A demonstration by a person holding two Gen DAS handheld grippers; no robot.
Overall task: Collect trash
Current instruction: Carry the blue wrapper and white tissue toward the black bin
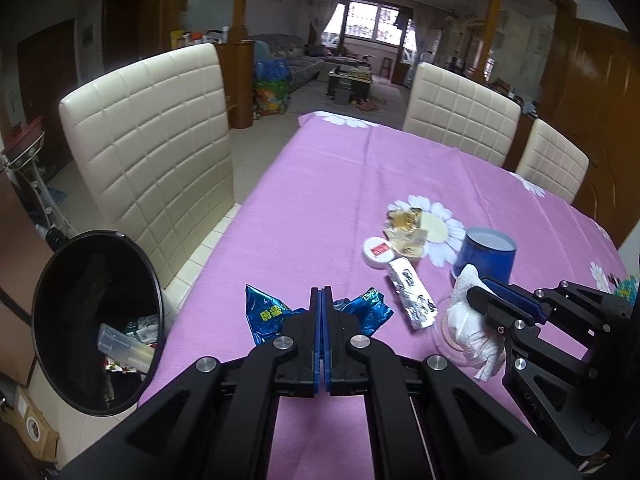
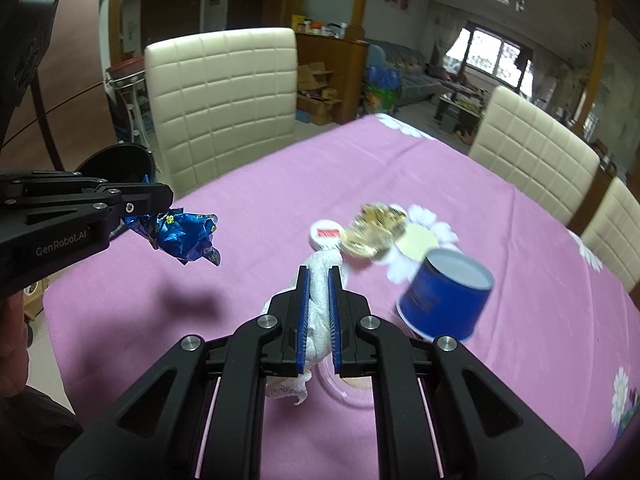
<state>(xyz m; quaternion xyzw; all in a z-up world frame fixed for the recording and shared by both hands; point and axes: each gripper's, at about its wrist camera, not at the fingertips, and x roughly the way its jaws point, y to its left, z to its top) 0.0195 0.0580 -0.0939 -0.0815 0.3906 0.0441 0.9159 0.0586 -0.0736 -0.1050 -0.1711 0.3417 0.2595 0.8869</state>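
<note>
My left gripper (image 1: 321, 293) is shut on a crumpled blue foil wrapper (image 1: 268, 314), held above the pink table; the wrapper also shows in the right wrist view (image 2: 186, 236). My right gripper (image 2: 319, 272) is shut on a white crumpled tissue (image 2: 320, 312), which also shows in the left wrist view (image 1: 472, 320). A black trash bin (image 1: 96, 320) with trash inside stands on the floor left of the table. On the table lie a silver wrapper (image 1: 412, 300), a gold wrapper (image 1: 404, 232), a small white lid (image 1: 378, 252) and a blue paper cup (image 1: 484, 256).
A clear plastic lid (image 2: 352, 384) lies under my right gripper. Cream chairs stand at the table's left (image 1: 152, 160) and far right (image 1: 460, 120). The table's left edge (image 1: 224, 248) runs beside the bin.
</note>
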